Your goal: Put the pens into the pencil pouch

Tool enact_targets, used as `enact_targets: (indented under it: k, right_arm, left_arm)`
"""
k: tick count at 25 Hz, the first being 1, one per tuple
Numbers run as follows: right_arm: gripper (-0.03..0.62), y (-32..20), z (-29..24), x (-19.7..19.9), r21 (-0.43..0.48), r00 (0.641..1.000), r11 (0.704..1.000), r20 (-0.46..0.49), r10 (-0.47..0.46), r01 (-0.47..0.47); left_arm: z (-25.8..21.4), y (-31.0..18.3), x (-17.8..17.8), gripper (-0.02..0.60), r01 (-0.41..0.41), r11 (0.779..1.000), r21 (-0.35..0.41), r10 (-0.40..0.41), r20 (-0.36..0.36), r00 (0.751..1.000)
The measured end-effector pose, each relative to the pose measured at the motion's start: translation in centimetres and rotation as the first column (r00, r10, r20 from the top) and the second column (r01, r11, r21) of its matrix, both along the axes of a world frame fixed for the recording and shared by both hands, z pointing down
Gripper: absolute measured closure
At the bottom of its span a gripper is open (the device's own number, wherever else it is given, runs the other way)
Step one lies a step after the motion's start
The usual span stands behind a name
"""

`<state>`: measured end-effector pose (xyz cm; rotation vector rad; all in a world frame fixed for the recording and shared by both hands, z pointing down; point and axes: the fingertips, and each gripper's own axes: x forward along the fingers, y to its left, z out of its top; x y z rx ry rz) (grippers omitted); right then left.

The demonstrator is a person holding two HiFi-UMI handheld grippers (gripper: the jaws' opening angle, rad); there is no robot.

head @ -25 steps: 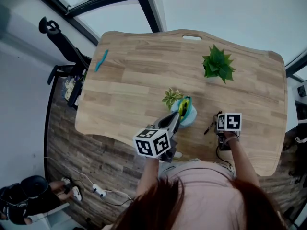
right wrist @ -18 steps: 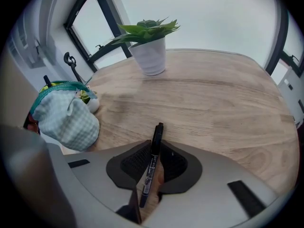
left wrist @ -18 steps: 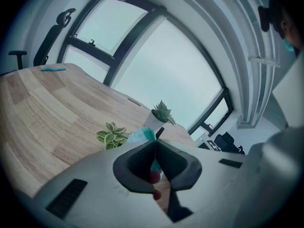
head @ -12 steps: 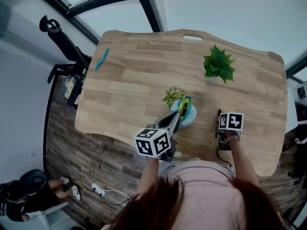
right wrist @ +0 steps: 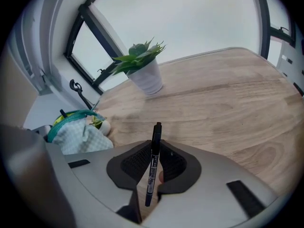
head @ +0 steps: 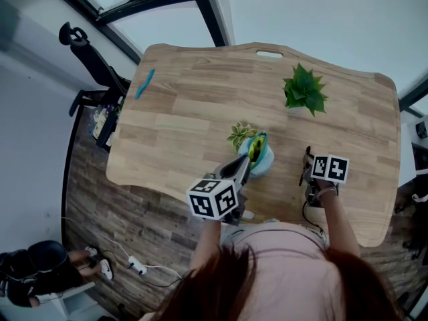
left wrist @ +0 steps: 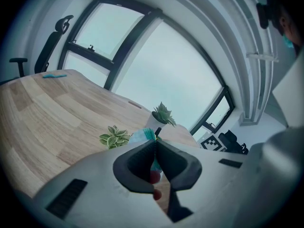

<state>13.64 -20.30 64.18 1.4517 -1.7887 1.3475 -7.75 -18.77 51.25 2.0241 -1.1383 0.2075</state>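
A light, teal-rimmed pencil pouch (head: 262,158) stands open near the table's front, with something yellow-green inside. My left gripper (head: 248,162) is shut on its near rim; in the left gripper view the jaw tips (left wrist: 155,144) pinch the pouch fabric (left wrist: 141,136). My right gripper (head: 309,178) is to the right of the pouch, shut on a black pen (head: 305,164) lifted off the table. In the right gripper view the pen (right wrist: 153,161) stands upright between the pads, with the pouch (right wrist: 78,133) to the left. A teal pen (head: 144,83) lies at the table's far left edge.
A small leafy plant (head: 239,136) sits just behind the pouch. A larger potted plant (head: 304,89) stands at the back right. An office chair (head: 88,62) is beyond the wooden table's (head: 194,112) left edge, and cables lie on the floor (head: 137,266).
The black pen lay on the table by the right gripper; the jaws closed on it and the gripper rose and drifted right with it. The left gripper kept still on the pouch.
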Motion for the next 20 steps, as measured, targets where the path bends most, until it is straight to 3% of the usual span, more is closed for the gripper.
enact_targets:
  k: [7, 20]
  right_arm:
    - [0.548, -0.6, -2.1, 0.1, 0.050, 0.995, 0.997, 0.090, 0.046, -0.050]
    - [0.549, -2.0, -7.5, -1.6, 0.203, 0.974, 0.978, 0.228, 0.003, -0.050]
  left_arm:
    - [-0.3, 0.5, 0.2, 0.570, 0.008, 1.000, 0.021, -0.009, 0.016, 1.000]
    - [-0.4, 1.2, 0.3, 0.569, 0.038, 0.999, 0.032, -0.039, 0.018, 0.999]
